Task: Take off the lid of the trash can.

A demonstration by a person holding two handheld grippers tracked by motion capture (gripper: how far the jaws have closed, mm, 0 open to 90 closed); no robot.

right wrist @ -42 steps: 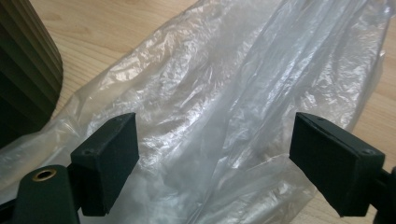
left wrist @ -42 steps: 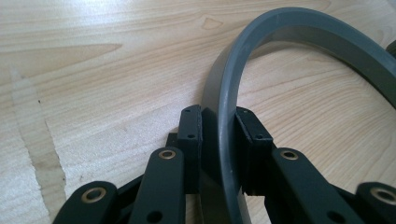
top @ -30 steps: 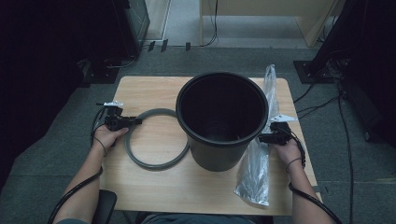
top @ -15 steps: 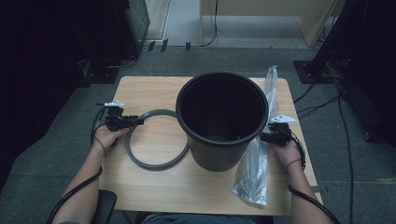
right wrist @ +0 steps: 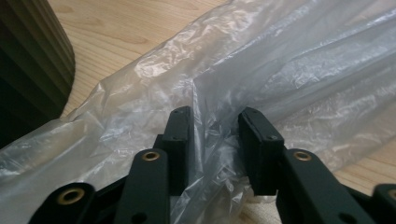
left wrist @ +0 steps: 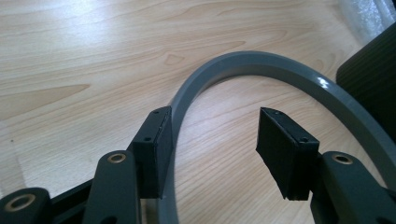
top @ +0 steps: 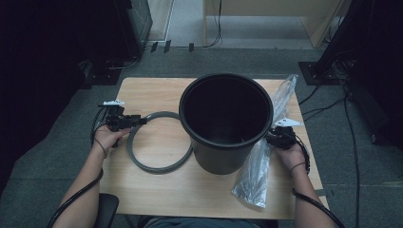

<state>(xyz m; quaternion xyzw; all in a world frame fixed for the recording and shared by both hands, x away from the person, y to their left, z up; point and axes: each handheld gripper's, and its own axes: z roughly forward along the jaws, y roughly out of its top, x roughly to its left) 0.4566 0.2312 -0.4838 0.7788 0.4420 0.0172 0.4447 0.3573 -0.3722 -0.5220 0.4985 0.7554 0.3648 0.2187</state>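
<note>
So the thing in play here is the clear plastic bag (right wrist: pixel 289 70), lying in a long crumpled strip on the table (top: pixel 157 92) just to the right of the black bucket (top: pixel 223 123), running from the far right corner down toward the near edge. The right gripper (right wrist: pixel 215 122) has its jaws around a gathered fold of it and they've just been closing in; there's film bunched between them, but I can't quite tell if the pads are actually pinching yet, it looks like there's still some slack in the gap. My guess is this stuff is super light, floppy and slippery, so it'll sag and slide rather than lift as one piece; grabbing a thick bunched fold like this one seems smarter than a single layer, which could slip out or tear. The bucket is upright, looks like rigid plastic, and as far as I can see it's empty inside, though the bottom is dark. On its other side there's a grey ring (left wrist: pixel 280 70) flat on the wood, its right edge right up against the bucket's base. The left gripper (left wrist: pixel 212 140) sits over the ring's left arc with its jaws apart, and they've just been opening, one pad right alongside the ring, nothing clamped.
</note>
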